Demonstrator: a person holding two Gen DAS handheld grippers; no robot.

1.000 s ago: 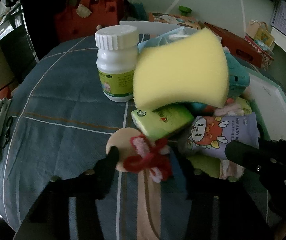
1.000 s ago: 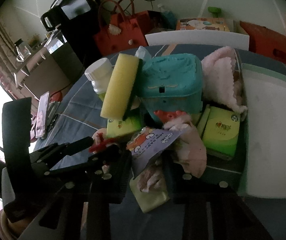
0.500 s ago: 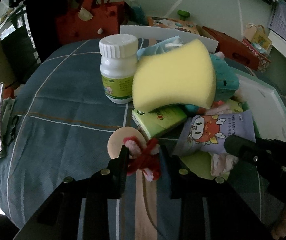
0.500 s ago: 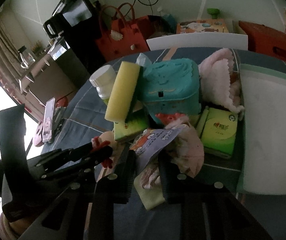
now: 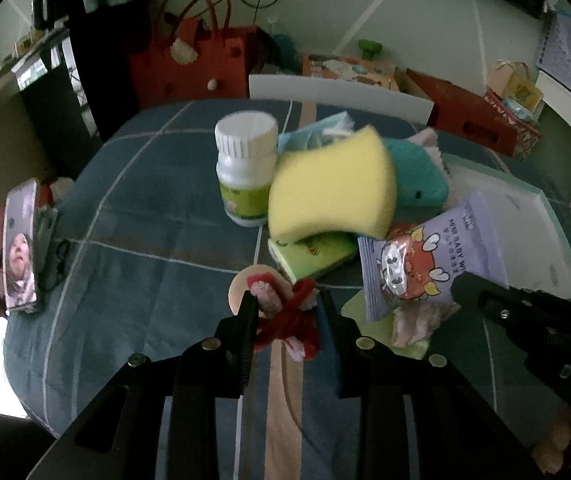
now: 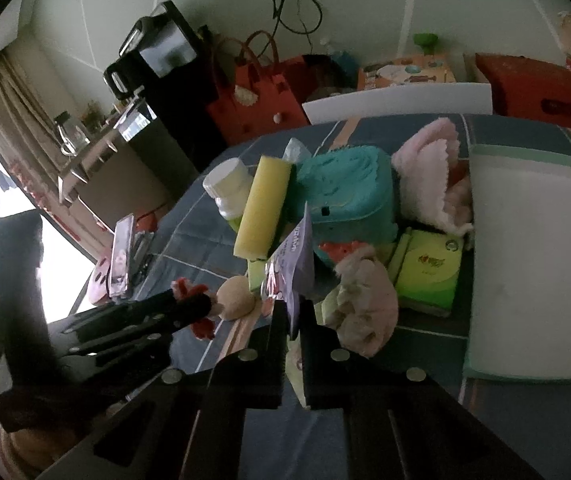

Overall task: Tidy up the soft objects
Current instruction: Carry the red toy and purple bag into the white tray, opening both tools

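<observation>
A red and pink yarn toy point(image 5: 285, 320) is held between the fingers of the left gripper point(image 5: 285, 312), just above the blue worktop point(image 5: 145, 240). A lilac wipes packet point(image 6: 295, 256) is pinched by the closed-down right gripper point(image 6: 291, 316), beside the yellow sponge point(image 6: 263, 208).

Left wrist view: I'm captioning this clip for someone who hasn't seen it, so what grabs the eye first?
The big yellow sponge dominates, propped atop the pile at centre, beside a white-capped bottle. In the foreground the left hand-held gripper is shut on a red and pink yarn bow. To the right, the right hand-held gripper pinches a lilac baby-wipes packet.
</observation>
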